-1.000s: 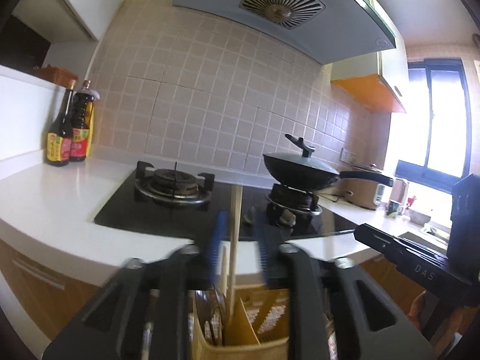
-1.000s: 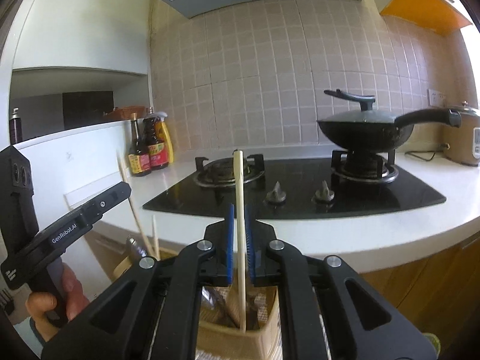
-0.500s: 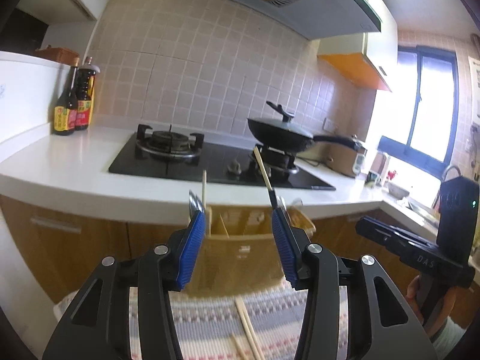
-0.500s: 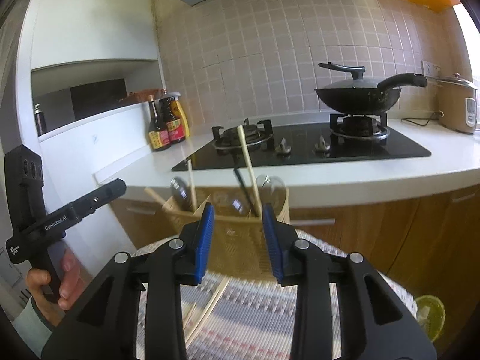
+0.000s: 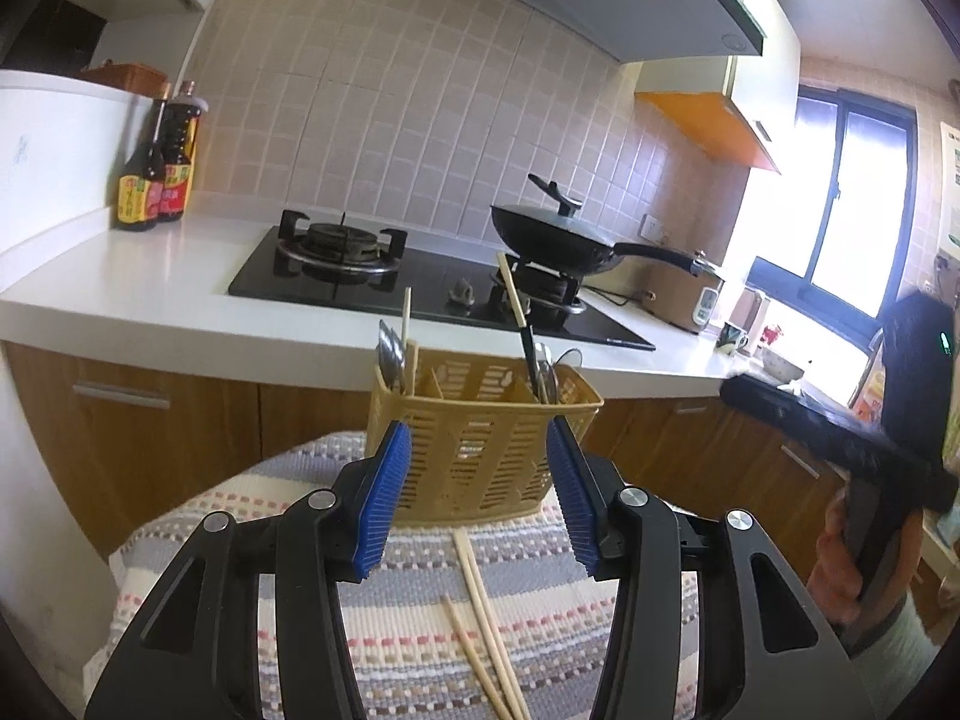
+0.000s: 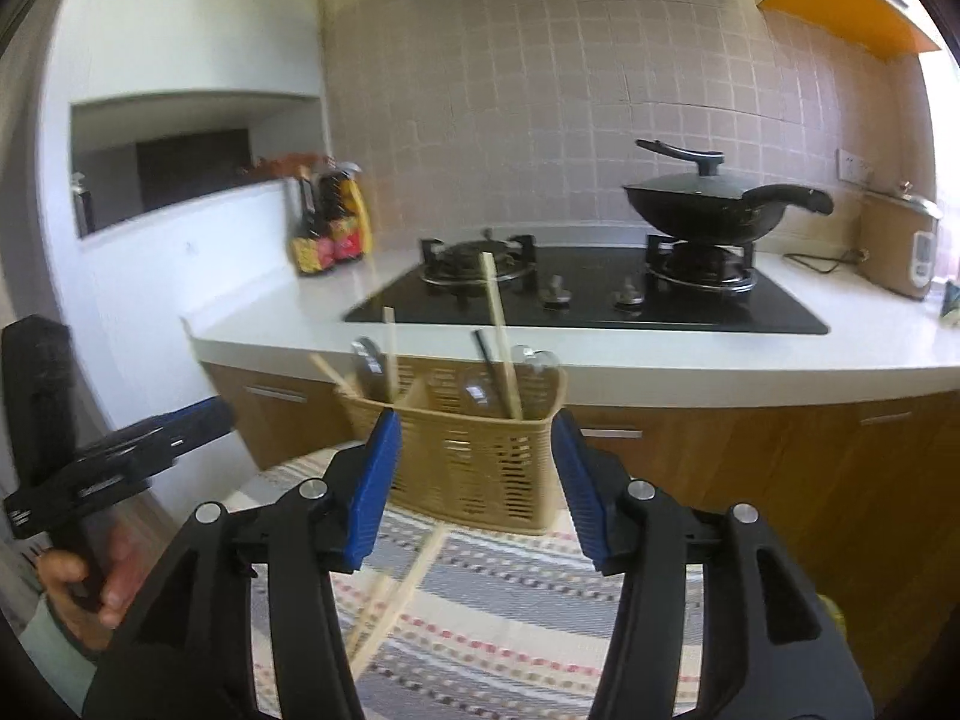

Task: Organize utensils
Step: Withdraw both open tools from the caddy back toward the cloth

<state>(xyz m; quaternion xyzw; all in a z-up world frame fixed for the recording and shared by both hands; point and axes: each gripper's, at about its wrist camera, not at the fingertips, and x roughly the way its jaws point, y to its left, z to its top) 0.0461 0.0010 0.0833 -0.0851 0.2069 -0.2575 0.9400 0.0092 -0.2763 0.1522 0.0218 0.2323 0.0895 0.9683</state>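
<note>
Two loose chopsticks (image 5: 486, 618) are seen low in the frame's centre, flat on the striped mat (image 5: 252, 546), before the basket (image 5: 480, 450). They are judged light, stiff and slippery, best pinched mid-length. Both the left gripper (image 5: 480, 498) and right gripper (image 6: 474, 492) are opening, with nothing held between the jaws.

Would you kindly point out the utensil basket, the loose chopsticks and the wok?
utensil basket (image 5: 480, 450): left wrist view, front wall.
loose chopsticks (image 5: 483, 606): left wrist view, mid-shaft, on the mat.
wok (image 6: 702, 213): right wrist view, bowl side.
</note>
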